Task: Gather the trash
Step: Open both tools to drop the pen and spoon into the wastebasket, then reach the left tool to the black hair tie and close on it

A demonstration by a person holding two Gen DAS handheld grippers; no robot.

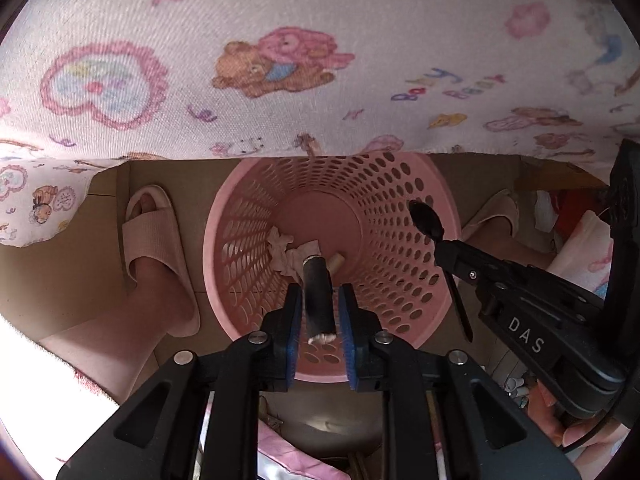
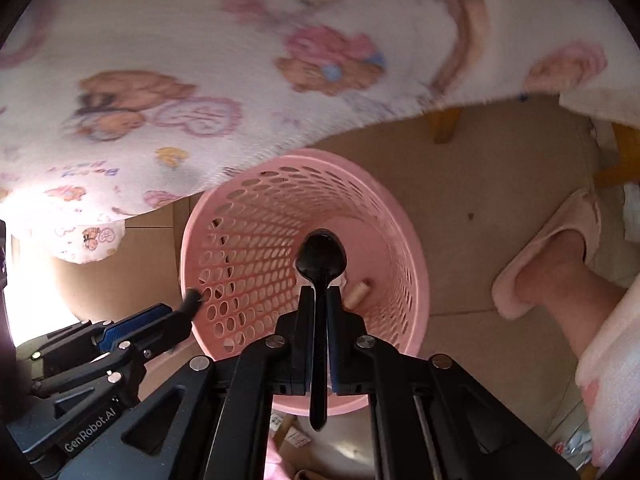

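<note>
A pink perforated waste basket (image 1: 400,208) stands on the floor below both grippers; it also shows in the right wrist view (image 2: 248,248). Crumpled tissue (image 1: 282,250) and a small tan cylinder (image 1: 337,261) lie at its bottom. My left gripper (image 1: 319,304) has its jaws apart around a dark roll (image 1: 318,300) with white ends, directly above the basket opening; gaps show on both sides of the roll. My right gripper (image 2: 320,300) is shut on a black plastic spoon (image 2: 320,264), bowl pointing down into the basket; the spoon also shows in the left wrist view (image 1: 426,220).
A cartoon-print pink cloth (image 1: 280,60) hangs over the far side and touches the basket's rim. The person's feet in pink slippers (image 1: 154,248) (image 2: 552,256) stand either side of the basket on brown cardboard flooring (image 1: 60,272). Clutter lies at the right edge.
</note>
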